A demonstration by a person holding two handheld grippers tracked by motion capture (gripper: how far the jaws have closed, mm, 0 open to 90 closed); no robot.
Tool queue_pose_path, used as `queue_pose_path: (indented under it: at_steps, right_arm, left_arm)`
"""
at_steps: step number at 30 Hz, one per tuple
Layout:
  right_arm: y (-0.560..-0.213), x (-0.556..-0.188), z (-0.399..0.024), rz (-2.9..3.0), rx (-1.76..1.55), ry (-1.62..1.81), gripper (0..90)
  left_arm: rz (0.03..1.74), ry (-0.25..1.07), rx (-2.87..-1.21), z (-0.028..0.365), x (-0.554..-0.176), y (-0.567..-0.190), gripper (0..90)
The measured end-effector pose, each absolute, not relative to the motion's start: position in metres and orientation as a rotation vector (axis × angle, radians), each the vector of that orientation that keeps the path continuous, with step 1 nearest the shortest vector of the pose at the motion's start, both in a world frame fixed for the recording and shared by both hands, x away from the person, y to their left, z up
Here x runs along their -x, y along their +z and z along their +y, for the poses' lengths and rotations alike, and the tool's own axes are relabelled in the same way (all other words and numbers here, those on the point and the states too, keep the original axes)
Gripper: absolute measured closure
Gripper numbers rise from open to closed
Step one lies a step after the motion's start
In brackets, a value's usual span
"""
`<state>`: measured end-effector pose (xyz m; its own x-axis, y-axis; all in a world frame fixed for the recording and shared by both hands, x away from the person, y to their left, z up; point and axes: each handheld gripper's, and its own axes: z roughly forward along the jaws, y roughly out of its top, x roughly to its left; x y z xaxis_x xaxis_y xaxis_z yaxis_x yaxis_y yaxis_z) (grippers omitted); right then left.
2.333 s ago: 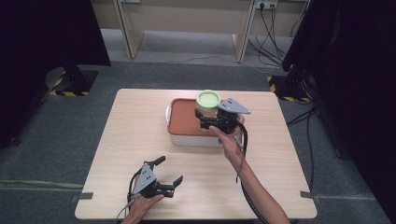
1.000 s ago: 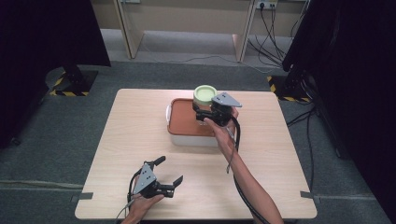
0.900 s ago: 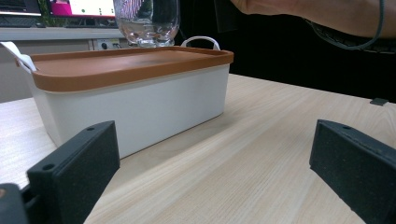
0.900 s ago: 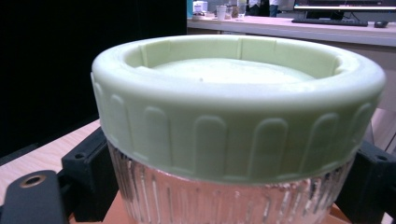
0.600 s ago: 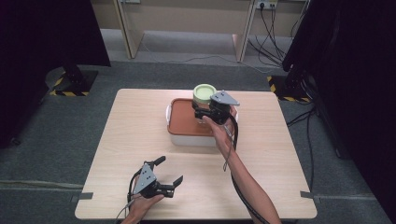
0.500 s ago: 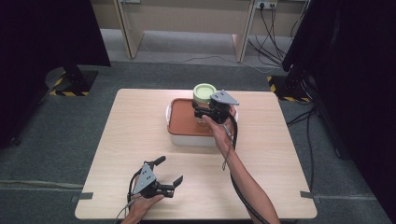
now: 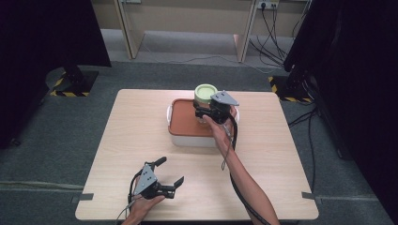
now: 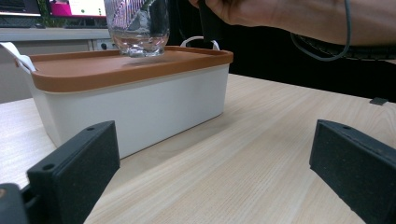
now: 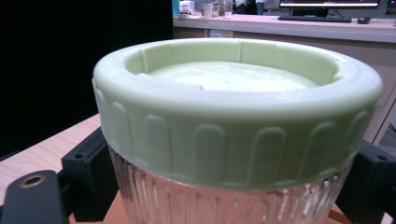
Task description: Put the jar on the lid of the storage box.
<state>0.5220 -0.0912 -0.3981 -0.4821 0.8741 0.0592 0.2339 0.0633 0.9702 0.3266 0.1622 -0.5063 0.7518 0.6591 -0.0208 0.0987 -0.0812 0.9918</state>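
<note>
High view: a ribbed glass jar point(image 7: 205, 104) with a pale green screw lid point(image 7: 205, 91) stands at the far end of a white storage box point(image 7: 190, 138), on the box's terracotta-coloured lid point(image 7: 183, 123). The box sits near the middle of the light wooden table point(image 7: 281, 154), toward its far edge. The right gripper point(image 7: 206, 114) reaches in from the box's right side, and its two jaws sit against opposite sides of the jar just under the green lid, closed on the glass. The right gripper view shows this from close: black pads point(image 9: 91, 177) flank the ribbed glass on both sides, touching it. From the left gripper view the jar's base looks to be resting on the box lid, though the contact line is blurred, so it may be a hair above it. The left gripper point(image 7: 170, 187) lies low at the table's near edge, well apart from the box, its jaws spread wide with nothing between them.
</note>
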Motion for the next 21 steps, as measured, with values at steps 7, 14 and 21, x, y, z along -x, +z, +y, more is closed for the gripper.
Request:
queue_pose_path:
  at_steps: [7,14,21]
  right_arm:
    - [-0.4023,-0.5234,-0.0900,1.777,-1.113,1.453,11.7]
    - [-0.4058,-0.5234,-0.0892,1.769,-1.110,1.457,11.7]
    - [-0.4072,-0.5214,-0.0877,1.766,-1.093,1.448,11.6]
  left_arm:
    - [0.623,0.518,-1.608,0.1622,-0.3267,-0.5063,1.0]
    - [0.621,0.519,-1.609,0.1621,-0.3266,-0.5063,1.0]
    - [0.621,0.520,-1.608,0.1621,-0.3265,-0.5063,1.0]
